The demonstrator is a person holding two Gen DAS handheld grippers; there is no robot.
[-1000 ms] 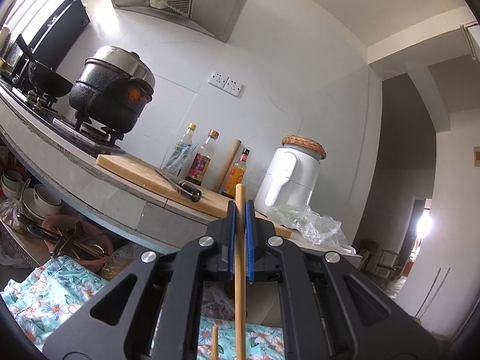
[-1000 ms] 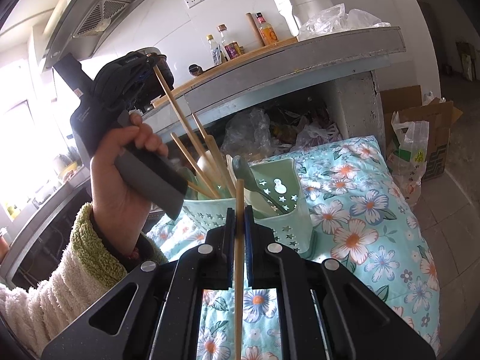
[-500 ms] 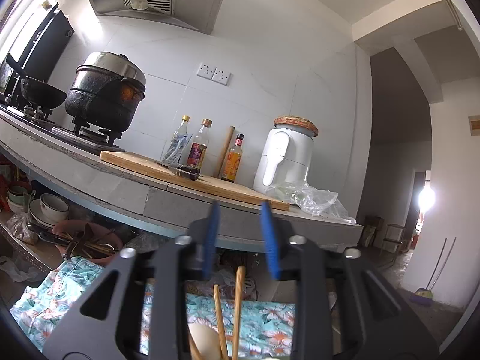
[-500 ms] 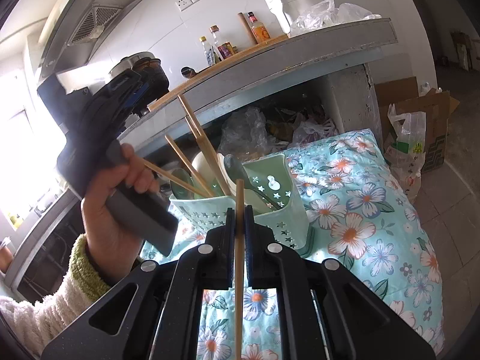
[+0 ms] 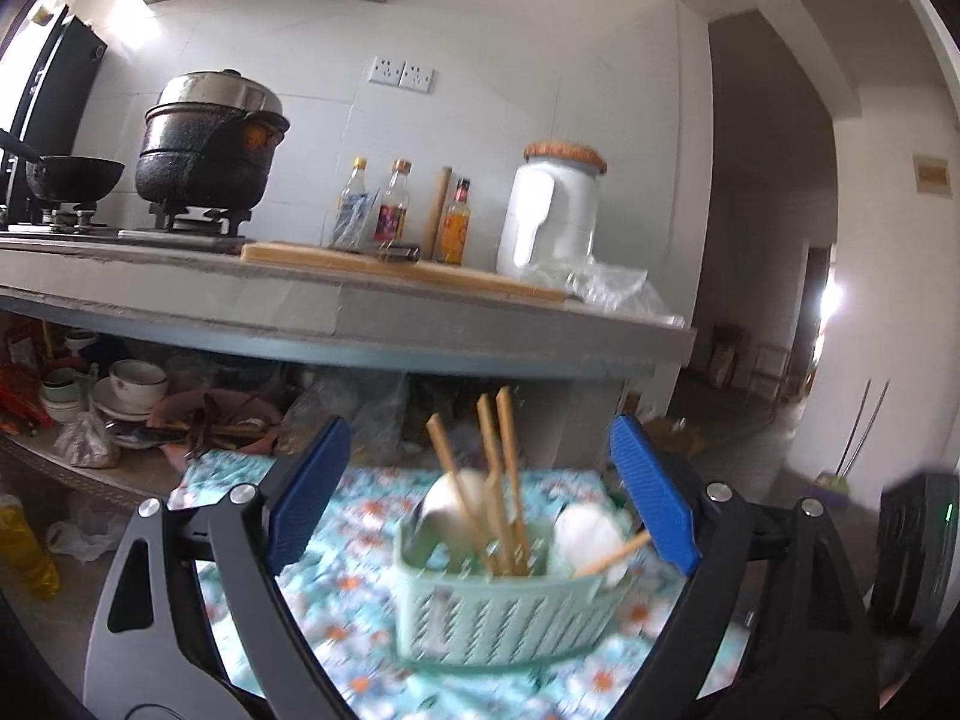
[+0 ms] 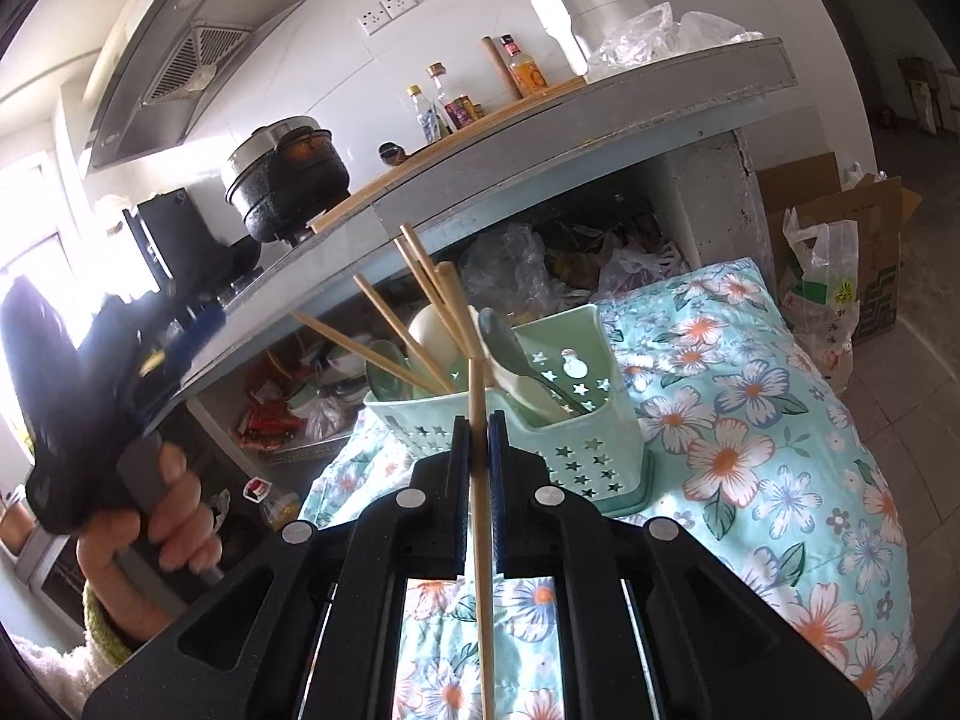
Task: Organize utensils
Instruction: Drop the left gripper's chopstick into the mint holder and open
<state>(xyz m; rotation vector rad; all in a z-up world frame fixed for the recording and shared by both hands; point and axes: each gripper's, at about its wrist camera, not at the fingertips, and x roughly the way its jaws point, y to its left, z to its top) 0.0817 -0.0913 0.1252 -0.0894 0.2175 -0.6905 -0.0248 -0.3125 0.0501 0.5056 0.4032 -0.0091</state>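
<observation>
just pale green star-cut caddy (image 6: pixel 576 414) w/ tan chopsticks (image 6: pixel 414 324), spoons

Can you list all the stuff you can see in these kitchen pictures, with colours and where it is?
basket: one, pale green, on the flowered cloth
chopsticks in basket: several, wooden, sticking up at slants
spoons: a few, white and greenish, in the basket
cloth: one, turquoise with flowers, under the basket
pot: one, black with metal lid, on the stove
bottles: three, on the counter by the wall
jug: one, white, woven lid, on the counter
cutting board: one, wooden, on the counter
left hand-held gripper: open, empty, its jaws have just been opening
right hand-held gripper: shut on one chopstick
hand: one, holding the left hand-held gripper
</observation>
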